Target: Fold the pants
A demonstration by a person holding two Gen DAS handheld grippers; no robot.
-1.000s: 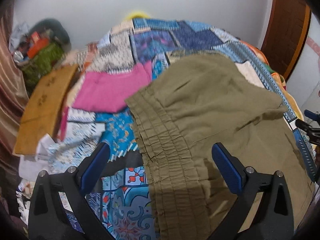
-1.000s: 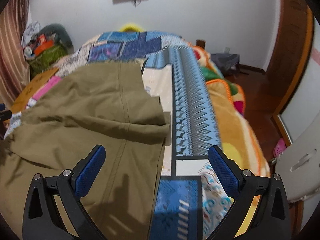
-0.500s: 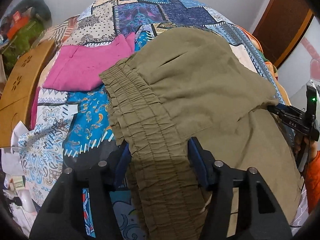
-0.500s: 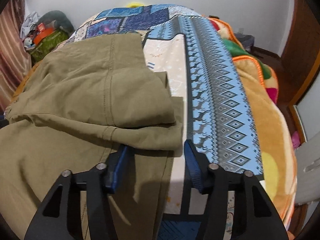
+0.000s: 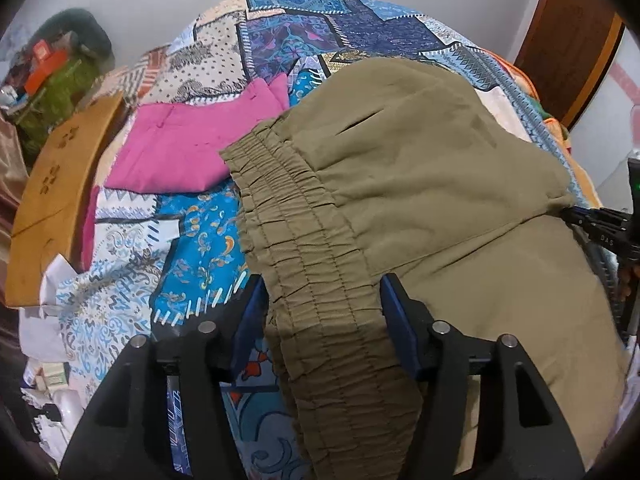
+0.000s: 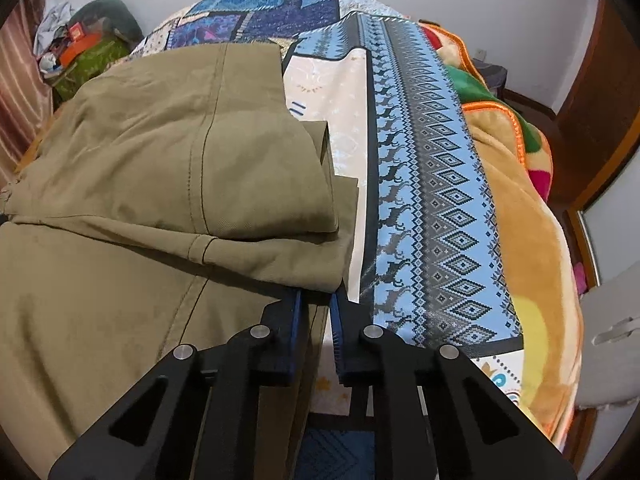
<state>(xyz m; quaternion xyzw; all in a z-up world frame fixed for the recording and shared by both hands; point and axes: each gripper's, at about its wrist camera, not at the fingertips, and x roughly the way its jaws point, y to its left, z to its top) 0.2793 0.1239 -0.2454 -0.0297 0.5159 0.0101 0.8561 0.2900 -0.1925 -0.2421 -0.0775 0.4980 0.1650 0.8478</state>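
Olive pants (image 5: 420,168) lie partly folded on the bed, one leg doubled over the other. My left gripper (image 5: 320,284) has the gathered elastic waistband (image 5: 304,240) bunched between its blue pads, which press on both sides; the jaws are easing slightly wider. In the right wrist view the pants (image 6: 160,160) fill the left half. My right gripper (image 6: 318,296) is closing, its pads nearly together and pinching the corner of the folded leg's hem (image 6: 320,268). The right gripper (image 5: 592,218) also shows at the right edge of the left wrist view.
A folded pink garment (image 5: 180,152) lies beside the waistband on the patchwork bedspread (image 5: 192,256). A wooden board (image 5: 60,200) leans at the bed's left edge. An orange blanket (image 6: 520,220) covers the right side. A clutter pile (image 6: 88,48) sits back left.
Both grippers were wide open above the pants. They came down and closed, the left around the waistband, the right on the leg hem's corner.
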